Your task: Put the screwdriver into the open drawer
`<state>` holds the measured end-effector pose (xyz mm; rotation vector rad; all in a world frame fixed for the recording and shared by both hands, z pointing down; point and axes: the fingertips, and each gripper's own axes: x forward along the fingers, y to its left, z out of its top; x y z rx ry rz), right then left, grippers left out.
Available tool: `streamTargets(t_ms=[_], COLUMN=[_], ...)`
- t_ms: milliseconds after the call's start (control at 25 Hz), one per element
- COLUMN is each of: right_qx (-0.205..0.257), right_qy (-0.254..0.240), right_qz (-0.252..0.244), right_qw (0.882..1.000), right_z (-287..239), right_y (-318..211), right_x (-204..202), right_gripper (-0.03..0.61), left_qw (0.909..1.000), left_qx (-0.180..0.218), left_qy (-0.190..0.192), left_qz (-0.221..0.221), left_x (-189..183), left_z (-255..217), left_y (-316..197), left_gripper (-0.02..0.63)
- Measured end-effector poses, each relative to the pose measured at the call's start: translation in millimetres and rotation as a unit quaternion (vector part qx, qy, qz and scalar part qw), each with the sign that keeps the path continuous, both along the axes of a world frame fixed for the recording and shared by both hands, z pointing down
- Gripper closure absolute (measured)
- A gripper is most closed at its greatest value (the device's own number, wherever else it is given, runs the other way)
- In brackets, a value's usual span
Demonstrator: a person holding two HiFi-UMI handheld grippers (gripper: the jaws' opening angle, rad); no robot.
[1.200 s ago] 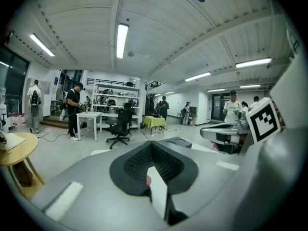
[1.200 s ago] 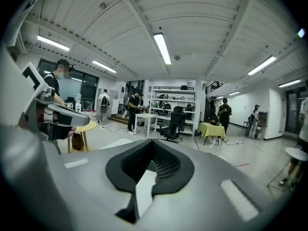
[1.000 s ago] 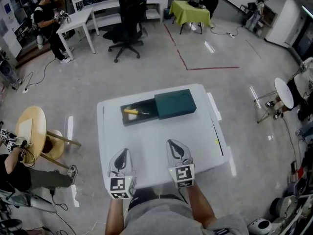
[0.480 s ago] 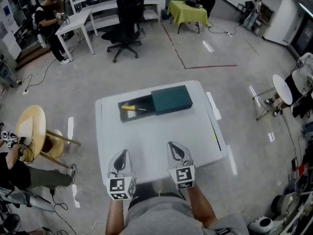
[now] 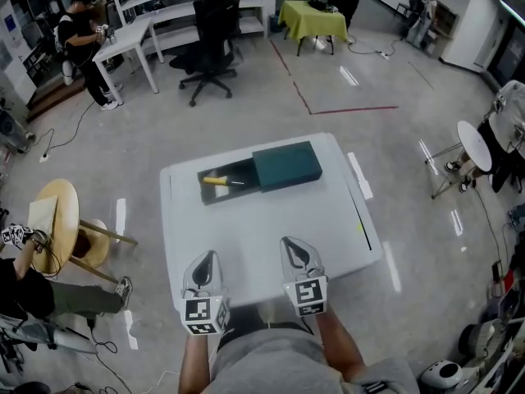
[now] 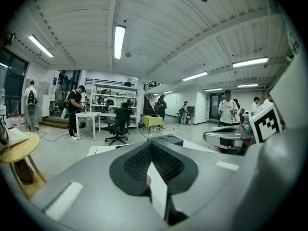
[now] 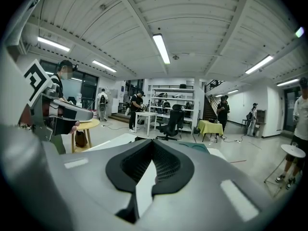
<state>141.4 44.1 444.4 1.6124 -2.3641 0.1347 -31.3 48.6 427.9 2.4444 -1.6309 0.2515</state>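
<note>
A yellow-handled screwdriver [image 5: 217, 180] lies inside the open drawer [image 5: 243, 173], which is pulled out to the left of a dark green box [image 5: 285, 165] at the far side of the white table [image 5: 271, 220]. My left gripper [image 5: 206, 257] and right gripper [image 5: 292, 242] hover side by side over the table's near edge, well short of the drawer. Both point toward the box and are shut on nothing. In the left gripper view the pads [image 6: 151, 144] meet at the tip, with the box [image 6: 166, 139] beyond. The right gripper [image 7: 153, 141] looks the same in its own view.
A round wooden stool [image 5: 53, 224] and a seated person [image 5: 33, 290] are at the left. An office chair [image 5: 209, 31] and white desks stand at the back, with a yellow-green table [image 5: 316, 19] beside them. A small round white table [image 5: 476, 154] is at the right.
The table and drawer sit slightly higher in the head view than a second ago. Both grippers have drawn back a little from them and stay shut.
</note>
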Motion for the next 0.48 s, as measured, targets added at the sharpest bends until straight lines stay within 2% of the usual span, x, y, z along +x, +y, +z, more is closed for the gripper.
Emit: streamTargets(t_ms=[480], right_qx=[0.001], right_qy=[0.0], right_qz=[-0.004], right_qw=[1.0], right_z=[1.8], right_y=[-7.4], right_x=[-4.6], right_gripper=[0.575], left_qw=[1.0], left_qx=[0.0], left_qy=[-0.004], left_qz=[-0.002], left_x=[-5.0], left_z=[2.3], left_y=[-6.1], left_gripper=[0.601])
